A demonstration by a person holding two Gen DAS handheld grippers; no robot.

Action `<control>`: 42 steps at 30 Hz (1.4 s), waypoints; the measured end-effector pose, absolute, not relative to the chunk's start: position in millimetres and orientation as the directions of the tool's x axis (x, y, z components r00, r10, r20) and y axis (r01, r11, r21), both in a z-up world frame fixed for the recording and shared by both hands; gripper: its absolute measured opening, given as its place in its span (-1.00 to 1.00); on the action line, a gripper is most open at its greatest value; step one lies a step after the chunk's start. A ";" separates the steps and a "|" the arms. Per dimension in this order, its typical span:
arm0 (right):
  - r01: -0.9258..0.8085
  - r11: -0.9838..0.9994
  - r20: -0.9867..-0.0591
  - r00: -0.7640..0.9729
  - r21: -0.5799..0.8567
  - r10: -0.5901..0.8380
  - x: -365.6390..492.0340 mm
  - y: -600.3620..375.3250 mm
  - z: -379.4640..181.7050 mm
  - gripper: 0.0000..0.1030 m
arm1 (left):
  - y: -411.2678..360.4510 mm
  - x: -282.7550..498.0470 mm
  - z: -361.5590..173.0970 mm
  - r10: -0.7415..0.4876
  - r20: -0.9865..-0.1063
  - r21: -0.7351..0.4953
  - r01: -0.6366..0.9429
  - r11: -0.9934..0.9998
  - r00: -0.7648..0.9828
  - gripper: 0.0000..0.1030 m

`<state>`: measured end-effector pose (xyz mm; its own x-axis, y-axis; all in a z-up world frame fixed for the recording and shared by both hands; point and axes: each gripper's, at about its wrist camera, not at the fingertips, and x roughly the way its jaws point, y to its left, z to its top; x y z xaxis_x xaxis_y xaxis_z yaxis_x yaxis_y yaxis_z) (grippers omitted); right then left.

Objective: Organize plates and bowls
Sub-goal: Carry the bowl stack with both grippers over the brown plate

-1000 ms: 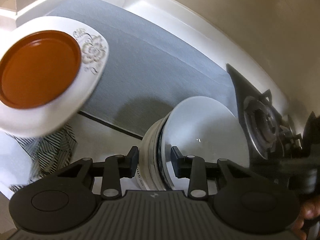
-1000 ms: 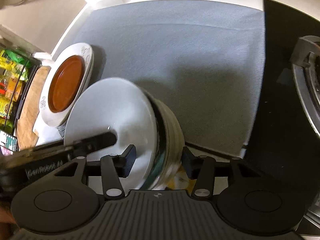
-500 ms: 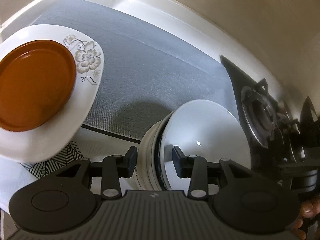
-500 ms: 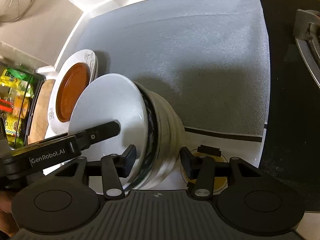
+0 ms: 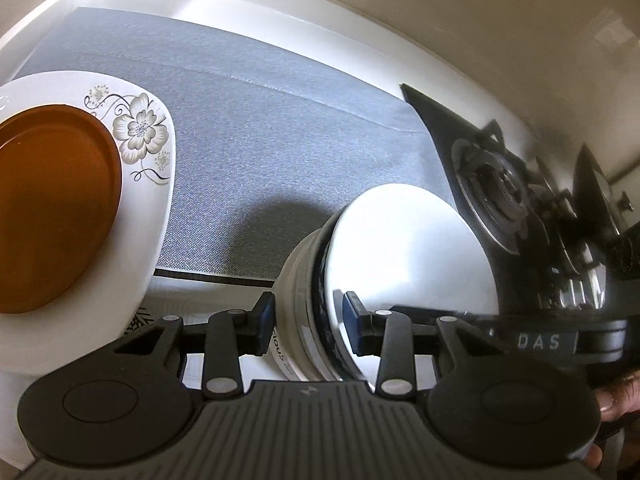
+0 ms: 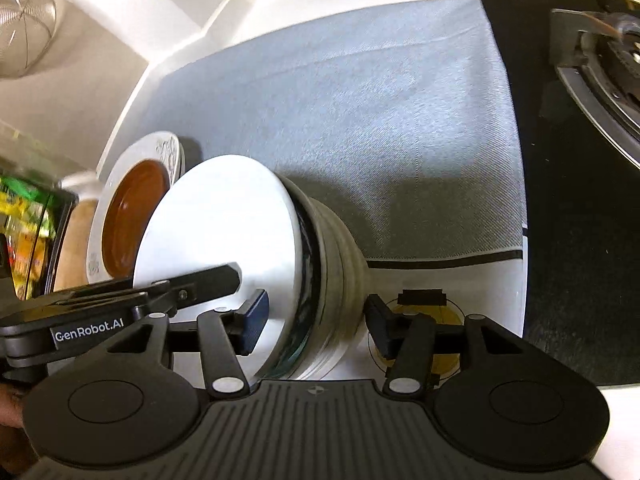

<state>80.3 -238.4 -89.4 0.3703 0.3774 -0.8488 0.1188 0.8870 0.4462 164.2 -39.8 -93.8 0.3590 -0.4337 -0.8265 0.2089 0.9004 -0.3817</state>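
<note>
A nested stack of bowls [image 5: 408, 248], white on the inside with cream outer walls, hangs over the counter's front strip. My left gripper [image 5: 308, 322] grips its rim wall, one finger inside and one outside, jaws closing. My right gripper [image 6: 314, 324] is shut on the opposite side of the same stack of bowls [image 6: 224, 224]. To the left a brown plate [image 5: 52, 216] lies on a white floral plate [image 5: 140, 132]. The brown plate [image 6: 132, 216] and the floral plate [image 6: 168, 148] also show behind the stack in the right wrist view.
A grey mat [image 5: 280, 120] covers the counter behind the stack. A black gas stove [image 5: 492, 184] stands at the right. A yellow round mark [image 6: 420, 344] lies on the white counter under the right gripper. A shelf of colourful packets [image 6: 24, 232] and a mesh strainer [image 6: 24, 36] are at far left.
Both grippers rolled while keeping hold of the bowl stack. In the left wrist view the plates slid lower and nearer. In the right wrist view the stack shifted slightly right.
</note>
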 end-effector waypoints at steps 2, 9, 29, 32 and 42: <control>0.142 0.880 -0.839 0.403 0.453 0.367 75.1 -241.1 -88.9 -0.09 | -36.0 163.5 -94.1 -0.447 -0.821 -0.389 0.226 0.893 0.355 -0.25; 0.165 0.885 -0.823 0.472 0.434 0.315 61.9 -235.2 -85.6 -0.19 | -35.3 166.3 -95.3 -0.471 -0.810 -0.388 0.283 0.877 0.348 -0.25; 0.247 0.894 -0.786 0.596 0.373 0.163 60.7 -207.2 -26.4 -0.26 | -2.6 179.6 -49.0 -0.576 -0.691 -0.438 0.381 0.814 0.436 -0.28; 0.199 0.907 -0.768 0.616 0.371 0.179 80.4 -188.4 -8.1 -0.26 | 24.6 187.1 -30.3 -0.557 -0.667 -0.442 0.339 0.830 0.494 -0.29; 0.031 0.903 -0.751 0.568 0.428 0.337 162.8 -87.6 -20.9 -0.27 | 138.3 205.3 -34.7 -0.396 -0.715 -0.400 0.128 0.908 0.576 -0.30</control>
<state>162.8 -87.6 -20.9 0.5679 0.3369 -0.7510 0.0308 0.9030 0.4285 205.3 138.3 -34.7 0.5762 -0.3959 -0.7150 0.1279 0.9077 -0.3996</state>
